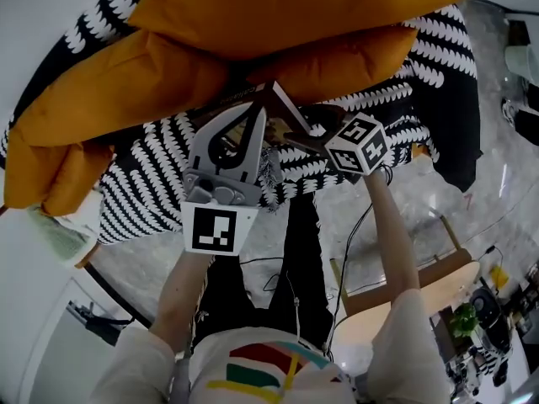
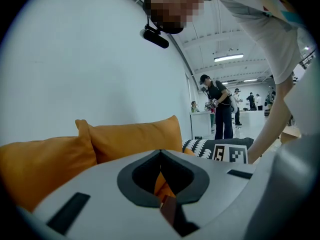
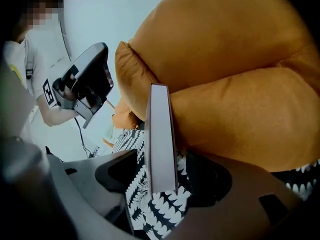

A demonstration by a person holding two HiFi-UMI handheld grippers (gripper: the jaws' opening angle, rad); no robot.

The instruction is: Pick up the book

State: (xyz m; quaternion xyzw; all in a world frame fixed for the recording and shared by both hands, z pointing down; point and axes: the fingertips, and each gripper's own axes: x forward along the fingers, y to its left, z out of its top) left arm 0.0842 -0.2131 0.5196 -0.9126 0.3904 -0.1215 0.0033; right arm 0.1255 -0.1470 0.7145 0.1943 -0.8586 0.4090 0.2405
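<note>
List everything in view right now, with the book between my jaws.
cushions: at least three, orange, piled at the back
throw: one, black-and-white pattern, under the cushions
book: one, pale grey edge, upright on the throw, against a cushion
bystanders: a few, far across the room
left hand-held gripper: one, grey, shut, beside the book
right hand-held gripper: one, open, a jaw either side of the book, not pressing
arms: two, white sleeves

book (image 3: 161,134): on blanket (image 3: 150,211) | before cushions (image 3: 240,64) | between right gripper (image 3: 163,181) jaws
</note>
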